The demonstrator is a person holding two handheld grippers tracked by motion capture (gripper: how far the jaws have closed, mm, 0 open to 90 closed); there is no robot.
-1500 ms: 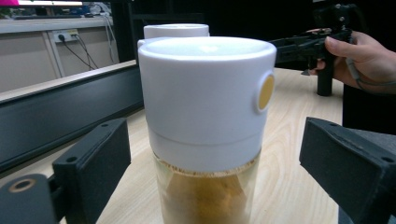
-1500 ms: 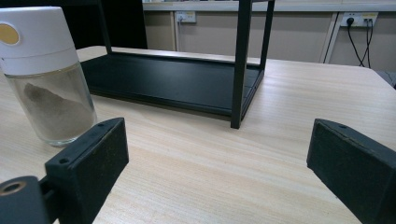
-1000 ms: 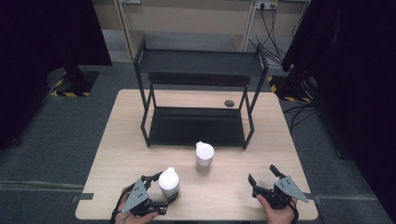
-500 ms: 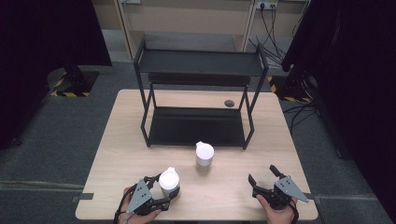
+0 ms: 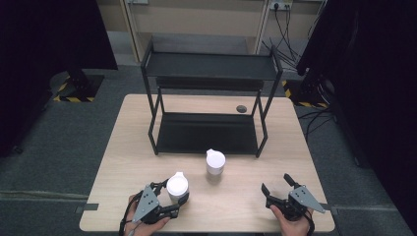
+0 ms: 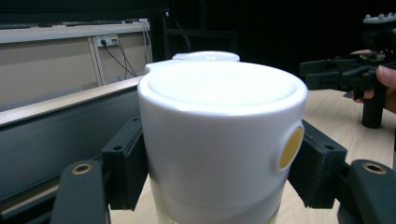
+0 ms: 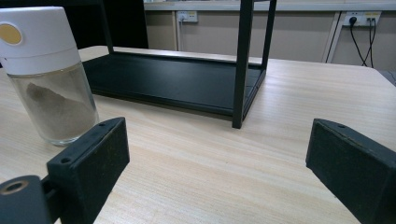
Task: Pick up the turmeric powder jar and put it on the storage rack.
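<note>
Near the table's front left stands a jar with a white cap (image 5: 177, 187), and my left gripper (image 5: 173, 194) is shut on it. In the left gripper view both black pads press the sides of the white cap (image 6: 219, 140), which carries a yellow dot. A second white-capped jar (image 5: 215, 162) with brownish powder stands mid-table in front of the rack; it also shows in the right gripper view (image 7: 46, 74). My right gripper (image 5: 275, 183) rests at the front right, open, with bare tabletop between its jaws (image 7: 215, 158).
A black two-tier metal rack (image 5: 206, 132) stands at the back half of the wooden table (image 5: 123, 147), its lower shelf (image 7: 173, 79) near table level. A small dark round disc (image 5: 241, 108) lies behind the rack's right side. Dark screens flank the table.
The left gripper's jaws have closed onto the cap of the near jar. The right gripper has stayed where it was, still open.
</note>
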